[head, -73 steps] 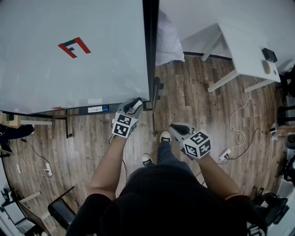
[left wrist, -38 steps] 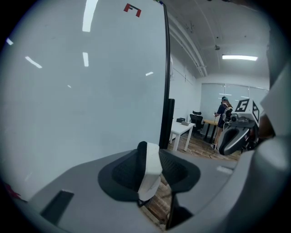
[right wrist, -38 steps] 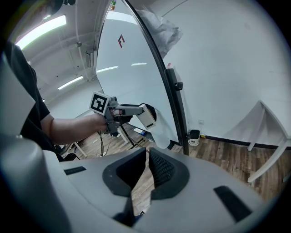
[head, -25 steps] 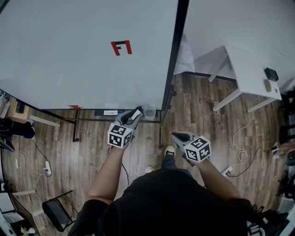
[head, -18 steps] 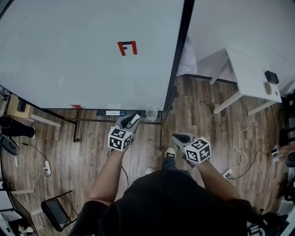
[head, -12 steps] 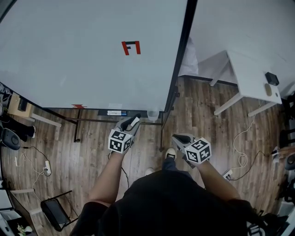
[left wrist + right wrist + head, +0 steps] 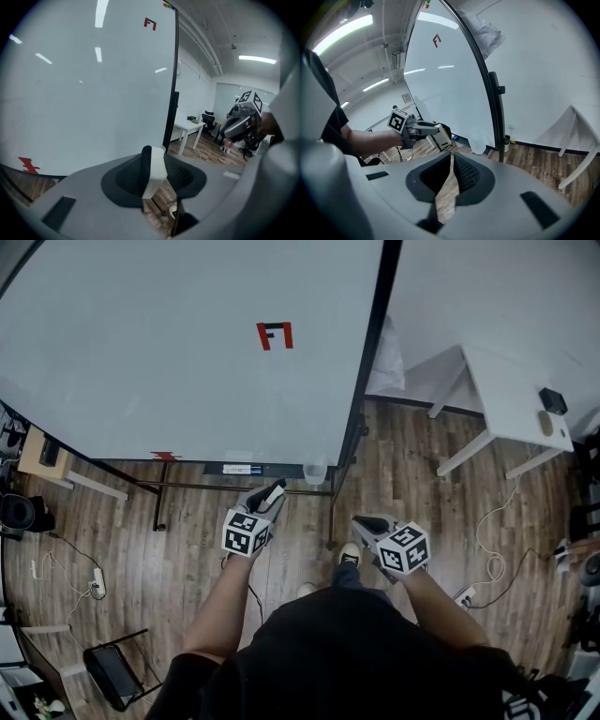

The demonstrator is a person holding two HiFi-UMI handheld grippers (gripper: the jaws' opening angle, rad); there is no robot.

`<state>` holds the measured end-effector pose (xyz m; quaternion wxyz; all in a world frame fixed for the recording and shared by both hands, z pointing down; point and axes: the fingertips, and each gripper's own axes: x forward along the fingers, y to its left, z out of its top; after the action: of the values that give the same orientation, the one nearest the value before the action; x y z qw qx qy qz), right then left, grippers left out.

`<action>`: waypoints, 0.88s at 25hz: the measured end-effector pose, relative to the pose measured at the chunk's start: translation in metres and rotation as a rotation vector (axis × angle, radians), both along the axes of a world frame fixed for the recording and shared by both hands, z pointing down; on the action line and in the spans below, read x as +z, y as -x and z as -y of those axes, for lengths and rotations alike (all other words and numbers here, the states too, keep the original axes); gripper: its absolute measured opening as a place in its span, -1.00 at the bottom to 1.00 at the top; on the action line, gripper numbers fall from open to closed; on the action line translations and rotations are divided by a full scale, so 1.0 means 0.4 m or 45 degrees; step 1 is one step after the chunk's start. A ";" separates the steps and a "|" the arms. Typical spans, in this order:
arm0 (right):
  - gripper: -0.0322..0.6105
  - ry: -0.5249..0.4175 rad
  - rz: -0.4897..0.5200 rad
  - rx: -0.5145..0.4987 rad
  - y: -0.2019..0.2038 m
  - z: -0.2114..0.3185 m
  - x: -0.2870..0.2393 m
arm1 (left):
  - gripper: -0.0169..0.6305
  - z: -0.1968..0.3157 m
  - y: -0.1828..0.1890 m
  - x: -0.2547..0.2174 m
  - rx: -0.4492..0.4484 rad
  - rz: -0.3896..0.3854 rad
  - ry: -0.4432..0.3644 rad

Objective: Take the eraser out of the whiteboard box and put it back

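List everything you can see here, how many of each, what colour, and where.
whiteboard: one, white, black frame, upper left
mark: one, red and black, on the whiteboard
tray: one, dark, under the whiteboard's lower edge
box: one, see-through, at the tray's right end
table: one, white, right
chair: one, black, lower left
floor: one, brown wood, underfoot
eraser: one, white and black, in the left gripper
left gripper: one, grey, shut on the eraser
right gripper: one, grey, shut, empty

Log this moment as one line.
left gripper: shut on eraser | right gripper: shut, empty | box: at whiteboard bottom edge, eraser not inside
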<state>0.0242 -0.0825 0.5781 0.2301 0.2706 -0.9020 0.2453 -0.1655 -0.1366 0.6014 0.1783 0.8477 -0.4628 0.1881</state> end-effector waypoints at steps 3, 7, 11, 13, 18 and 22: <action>-0.85 -0.002 0.001 0.000 0.003 -0.007 -0.002 | -0.48 -0.012 0.004 0.001 -0.001 0.002 0.001; -0.85 0.002 0.003 0.002 -0.001 -0.018 0.000 | -0.48 -0.024 0.004 0.002 -0.005 0.005 0.003; -0.85 0.004 0.009 0.011 -0.010 -0.023 0.003 | -0.48 -0.031 0.001 0.000 -0.012 0.000 -0.005; -0.85 0.004 0.008 0.012 -0.013 -0.024 0.003 | -0.48 -0.032 0.000 0.000 -0.011 0.002 -0.001; -0.85 0.004 0.009 0.012 -0.017 -0.027 -0.001 | -0.48 -0.029 -0.009 -0.010 -0.002 0.003 -0.001; -0.85 0.007 0.005 0.006 -0.025 -0.025 0.002 | -0.48 -0.009 -0.024 -0.028 0.005 0.002 -0.017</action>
<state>0.0340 -0.0726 0.5789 0.2285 0.2716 -0.9011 0.2490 -0.1559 -0.1332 0.5901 0.1719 0.8496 -0.4626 0.1860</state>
